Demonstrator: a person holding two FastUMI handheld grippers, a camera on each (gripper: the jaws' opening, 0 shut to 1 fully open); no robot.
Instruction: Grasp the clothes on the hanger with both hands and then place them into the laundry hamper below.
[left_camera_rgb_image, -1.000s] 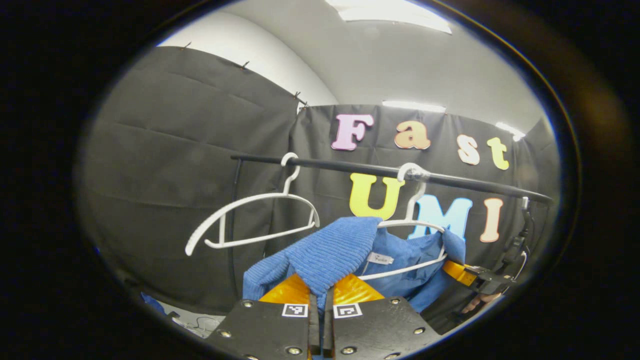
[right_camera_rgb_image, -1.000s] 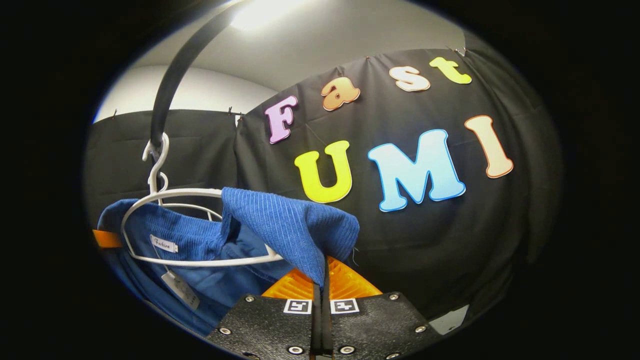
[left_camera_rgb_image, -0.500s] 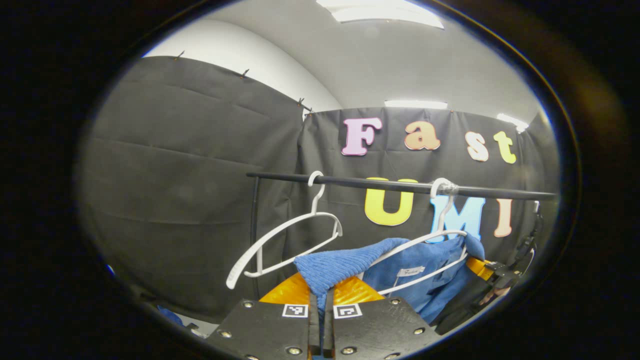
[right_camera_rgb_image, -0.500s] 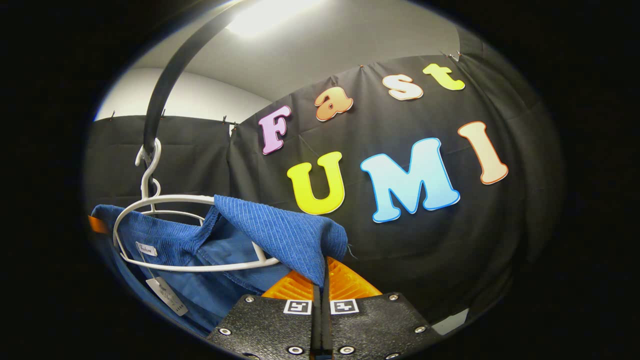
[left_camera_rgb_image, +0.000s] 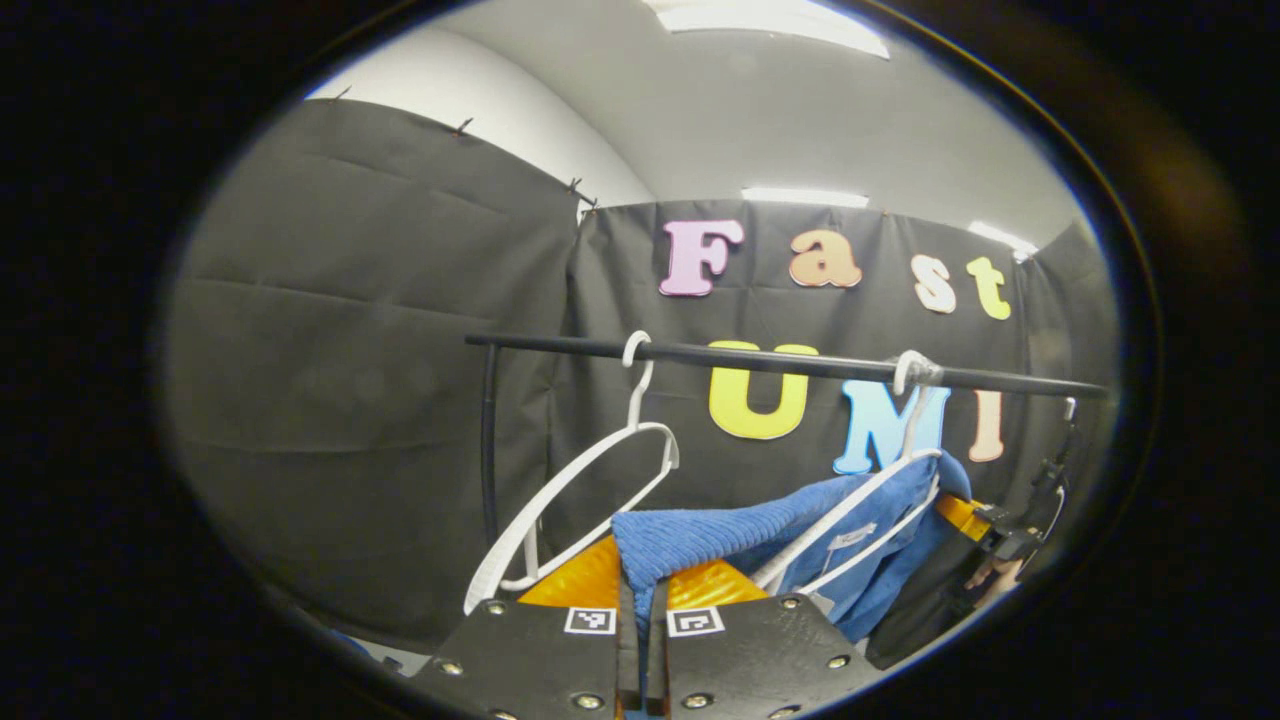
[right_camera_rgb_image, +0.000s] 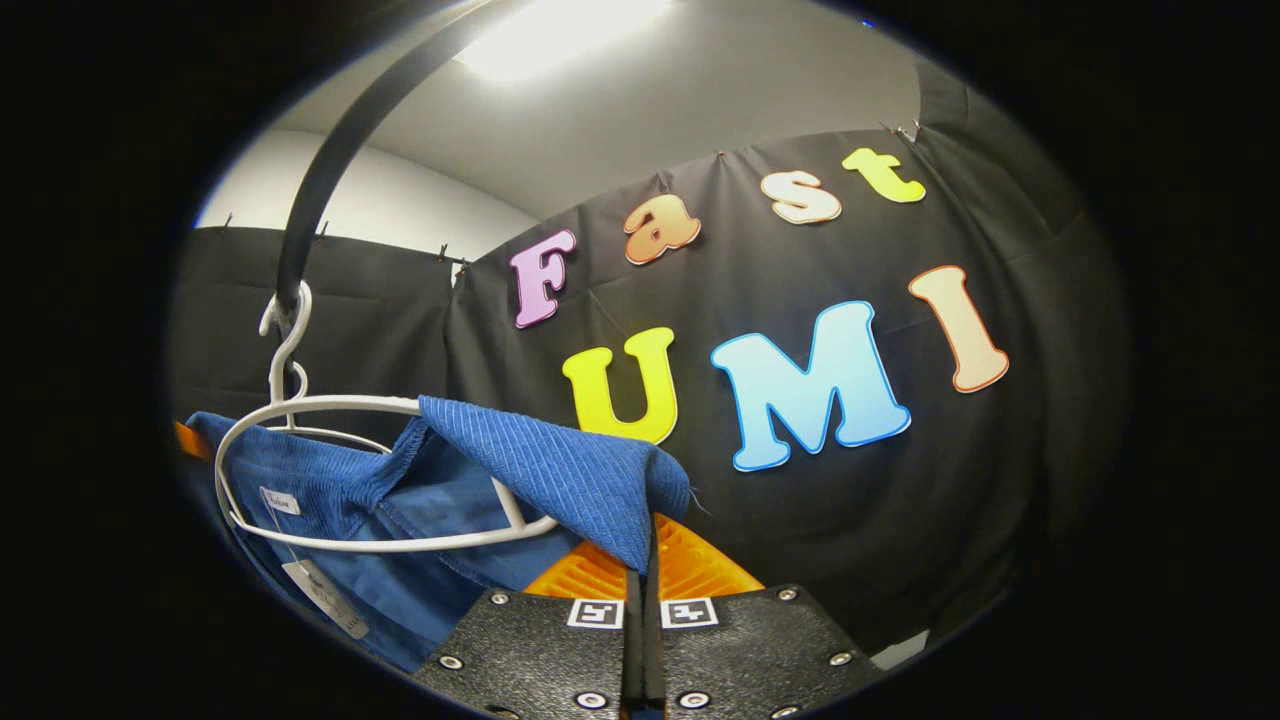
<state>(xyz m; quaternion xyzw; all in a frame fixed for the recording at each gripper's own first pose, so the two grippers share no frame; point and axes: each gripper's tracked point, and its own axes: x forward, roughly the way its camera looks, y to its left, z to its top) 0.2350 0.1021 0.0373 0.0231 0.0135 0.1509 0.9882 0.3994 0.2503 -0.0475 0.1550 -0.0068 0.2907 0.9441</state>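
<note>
The blue garment (left_camera_rgb_image: 720, 535) is ribbed corduroy — fine raised cords run across its outer face, while the inner face in the right gripper view (right_camera_rgb_image: 440, 520) is smoother and flatter. It hangs on a thin white plastic hanger (right_camera_rgb_image: 330, 470) with a rounded loop shape, whose hook is over a black round rail (left_camera_rgb_image: 780, 362). A small white label (right_camera_rgb_image: 279, 501) is sewn inside the collar, and a paper tag (right_camera_rgb_image: 325, 598) dangles below it.

My left gripper (left_camera_rgb_image: 642, 590) is clenched on one shoulder of the garment: the cloth comes down into the narrow slit between my fingers (left_camera_rgb_image: 540, 650), pulled away from the hanger's arm (left_camera_rgb_image: 850, 510) so it stretches in a low, taut ridge. My right gripper (right_camera_rgb_image: 642, 585) is likewise closed on the other shoulder, a folded flap of corduroy draped over the fingertips and pinched between them, its edge lifted off the hanger's end.

In the left gripper view, my right gripper (left_camera_rgb_image: 985, 525) and the hand (left_camera_rgb_image: 995, 575) holding it appear at the far side of the garment.

A second white hanger (left_camera_rgb_image: 580, 500), bare, hangs on the same rail just beside the garment, its lower end close to my left fingers. Behind it all the black cloth wall (left_camera_rgb_image: 350, 350) hangs in soft creases — well apart from the rail, leaving open space on my side of it.
</note>
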